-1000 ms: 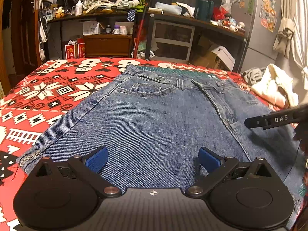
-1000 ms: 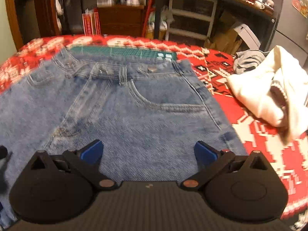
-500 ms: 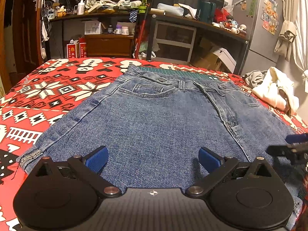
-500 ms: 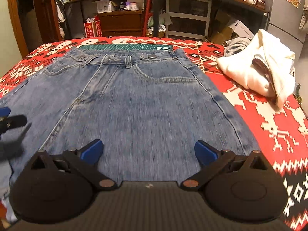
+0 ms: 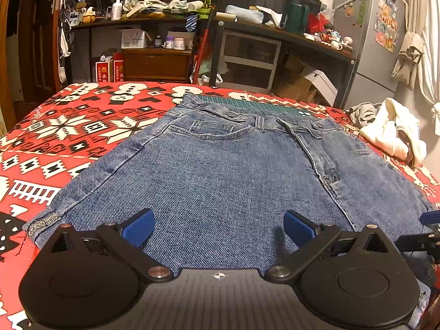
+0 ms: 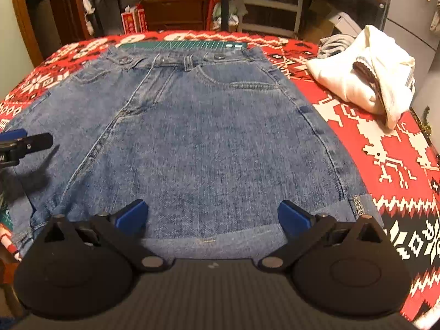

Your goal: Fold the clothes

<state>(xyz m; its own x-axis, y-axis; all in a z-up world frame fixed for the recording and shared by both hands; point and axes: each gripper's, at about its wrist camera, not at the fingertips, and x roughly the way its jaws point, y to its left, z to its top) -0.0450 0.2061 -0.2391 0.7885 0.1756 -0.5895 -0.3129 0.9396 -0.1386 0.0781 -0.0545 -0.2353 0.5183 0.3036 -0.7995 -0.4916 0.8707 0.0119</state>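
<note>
The jeans (image 5: 233, 176) lie flat on a bench covered by a red patterned cloth (image 5: 68, 134), front side up, with the waistband at the far edge and the legs running toward the cameras, so the long axis goes near to far. The waistband rests over a green mat (image 6: 192, 45) at the far end. A white garment (image 6: 365, 74) is heaped on the right, apart from the jeans, with a grey one (image 6: 334, 41) just beyond it. The left gripper (image 5: 217, 227) hangs over the near left part of the denim, jaws spread wide and holding nothing, with the left leg's hem (image 5: 44, 221) just off its left finger. The right gripper (image 6: 210, 217) hangs over the near right part, likewise spread and empty; a turned-up band of denim (image 6: 220, 243) lies directly under its fingers, and the right hem corner sits just beside its right finger. Each gripper shows at the edge of the other's view. Compared with a second ago, the right gripper has drawn back toward the near end: its view then reached only the hips and pockets, now it takes in the leg down to the hem. The left view has hardly changed, and both grippers are as wide as before.
</note>
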